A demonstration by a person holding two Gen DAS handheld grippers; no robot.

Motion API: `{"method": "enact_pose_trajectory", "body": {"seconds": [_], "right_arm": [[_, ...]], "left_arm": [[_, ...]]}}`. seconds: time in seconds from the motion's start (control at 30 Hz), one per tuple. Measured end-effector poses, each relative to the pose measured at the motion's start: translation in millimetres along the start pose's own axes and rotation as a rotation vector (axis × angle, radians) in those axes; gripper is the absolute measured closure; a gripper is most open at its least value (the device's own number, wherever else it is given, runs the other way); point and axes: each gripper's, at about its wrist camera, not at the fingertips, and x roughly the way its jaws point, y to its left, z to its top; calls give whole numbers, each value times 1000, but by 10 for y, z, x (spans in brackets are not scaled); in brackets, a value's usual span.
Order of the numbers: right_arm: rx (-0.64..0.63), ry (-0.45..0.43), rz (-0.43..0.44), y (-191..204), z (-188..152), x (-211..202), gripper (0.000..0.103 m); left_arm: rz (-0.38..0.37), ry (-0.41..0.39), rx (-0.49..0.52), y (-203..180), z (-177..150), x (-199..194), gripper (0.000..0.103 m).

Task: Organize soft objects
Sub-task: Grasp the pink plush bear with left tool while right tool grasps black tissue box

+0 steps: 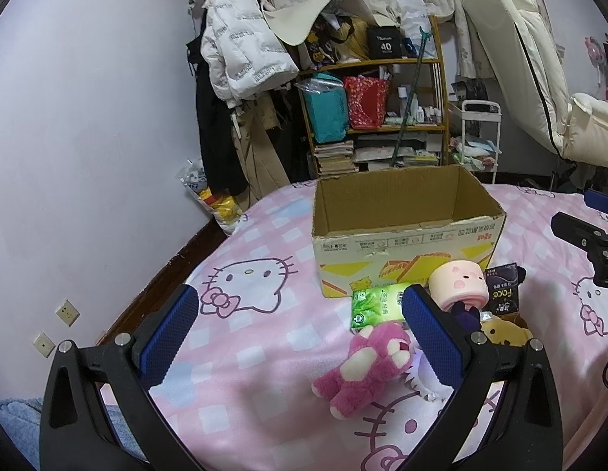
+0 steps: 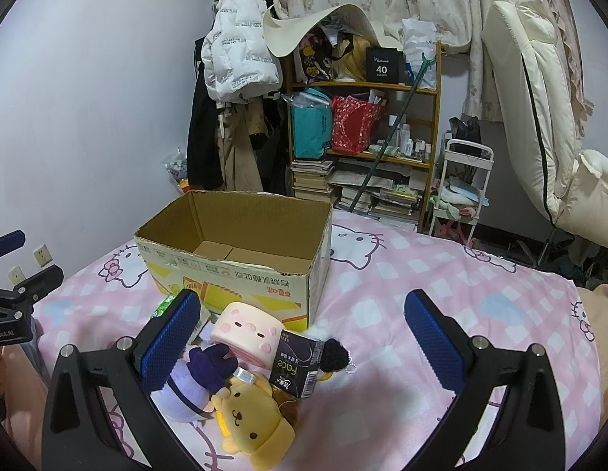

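Observation:
An open cardboard box (image 1: pixel 406 235) (image 2: pixel 241 259) stands empty on the pink bed. In front of it lie a pink bear plush (image 1: pixel 362 365), a green tissue pack (image 1: pixel 376 306) (image 2: pixel 162 308), a pink pig cushion (image 1: pixel 459 284) (image 2: pixel 247 331), a dark tissue pack (image 1: pixel 502 294) (image 2: pixel 298 367), a purple plush (image 2: pixel 194 384) and a yellow dog plush (image 2: pixel 251 424) (image 1: pixel 504 331). My left gripper (image 1: pixel 300 337) hovers open, its right finger over the toys. My right gripper (image 2: pixel 300 337) hangs open above the plush pile, holding nothing.
A pink cartoon-cat bedsheet (image 1: pixel 241 286) (image 2: pixel 402 274) covers the bed. Behind stand a cluttered wooden shelf (image 1: pixel 378 106) (image 2: pixel 366 129), hanging coats (image 1: pixel 233 59), a white cart (image 2: pixel 461 192) and a cream chair (image 2: pixel 539 125). The wall is on the left, past the bed edge.

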Motion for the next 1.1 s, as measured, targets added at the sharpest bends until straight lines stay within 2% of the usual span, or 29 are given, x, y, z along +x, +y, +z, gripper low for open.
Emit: {"method": "enact_pose_trajectory", "body": {"seconds": [0.2, 0.4, 0.47, 0.6, 0.8, 0.97, 1.1], "right_arm": [[-9, 31, -5, 18, 3, 146, 0], [-16, 66, -11, 42, 28, 302, 0], [-17, 81, -28, 39, 16, 371, 0], [-11, 130, -31, 5, -33, 535, 0], [2, 202, -24, -32, -108, 747, 0], [-3, 216, -46, -31, -157, 866, 0], [16, 262, -51, -72, -191, 970, 0]], "left_arm": [[-47, 65, 15, -35, 49, 164, 1], [-49, 107, 21, -98, 107, 334, 1], [-24, 125, 36, -130, 92, 389, 1], [-42, 170, 54, -182, 54, 493, 1], [-64, 257, 60, -243, 22, 701, 1], [-94, 344, 55, -323, -8, 929, 1], [-116, 412, 72, -439, -74, 1113, 1]]}}
